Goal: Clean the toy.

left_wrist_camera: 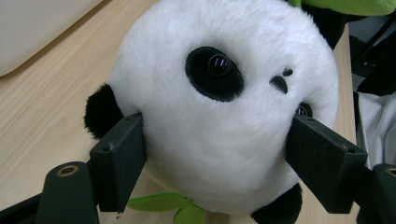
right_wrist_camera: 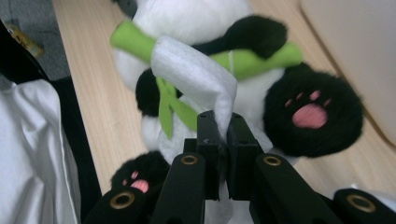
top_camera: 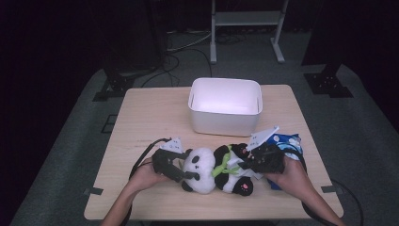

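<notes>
A black-and-white panda plush lies on its side near the front edge of the wooden table, with a green felt bamboo stalk across its chest. My left gripper grips the panda's head, one pad pressing into each cheek. My right gripper sits at the panda's body and is shut on a white fabric tag that loops up from the plush. In the right gripper view, the pink-padded black paw lies just right of the jaws.
A white open bin stands behind the panda at the table's middle, and its wall shows in the right gripper view. A blue packet lies under my right hand. Bare tabletop stretches to the left and back left.
</notes>
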### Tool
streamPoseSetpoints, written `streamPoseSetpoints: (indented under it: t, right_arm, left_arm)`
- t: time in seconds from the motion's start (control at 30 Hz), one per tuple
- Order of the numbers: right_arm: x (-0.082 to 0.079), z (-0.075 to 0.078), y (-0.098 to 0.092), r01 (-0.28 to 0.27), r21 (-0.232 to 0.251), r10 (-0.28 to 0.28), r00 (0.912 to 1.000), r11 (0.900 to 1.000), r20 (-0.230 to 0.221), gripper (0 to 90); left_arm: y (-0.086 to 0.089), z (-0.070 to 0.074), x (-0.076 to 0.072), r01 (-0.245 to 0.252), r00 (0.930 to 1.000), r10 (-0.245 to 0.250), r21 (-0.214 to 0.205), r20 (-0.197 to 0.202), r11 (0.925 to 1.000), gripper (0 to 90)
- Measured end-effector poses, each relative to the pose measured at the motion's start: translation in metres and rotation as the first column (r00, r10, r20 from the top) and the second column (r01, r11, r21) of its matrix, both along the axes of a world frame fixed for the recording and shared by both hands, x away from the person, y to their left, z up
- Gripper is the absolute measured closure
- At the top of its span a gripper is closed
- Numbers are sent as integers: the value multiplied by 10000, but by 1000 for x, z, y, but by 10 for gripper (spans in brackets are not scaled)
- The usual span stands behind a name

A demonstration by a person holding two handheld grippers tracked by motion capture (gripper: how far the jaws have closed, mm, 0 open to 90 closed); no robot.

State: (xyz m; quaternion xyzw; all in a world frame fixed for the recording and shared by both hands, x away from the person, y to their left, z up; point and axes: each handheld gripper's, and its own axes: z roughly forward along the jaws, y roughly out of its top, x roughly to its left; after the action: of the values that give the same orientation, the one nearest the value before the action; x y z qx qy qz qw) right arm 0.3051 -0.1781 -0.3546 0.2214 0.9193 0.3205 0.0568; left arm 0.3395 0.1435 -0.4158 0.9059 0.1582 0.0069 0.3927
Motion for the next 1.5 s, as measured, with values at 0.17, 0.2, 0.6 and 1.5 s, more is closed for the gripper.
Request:
streamPoseSetpoints:
  t: [0.17, 0.2, 0.6, 1.5]
  right_arm:
    - [20, 3, 9, 101, -174, -99, 9999, 9998, 134, 859]
    - [23, 4, 11, 111, -185, -109, 9999, 9998, 135, 860]
    - [54, 13, 38, 15, -323, -2, 9993, 9995, 385, 859]
    - [31, -6, 22, -675, -417, 694, 9965, 9968, 471, 813]
  left_arm:
    - [0, -2, 2, -106, 9999, 106, -61, -16, 9999, 220]
    - [0, -2, 3, -126, 9999, 126, -49, -43, 9999, 221]
    - [0, -2, 4, -107, 9999, 107, 1, -60, 9999, 223]
    - [-2, -1, 4, -102, 9999, 103, 40, -104, 9999, 214]
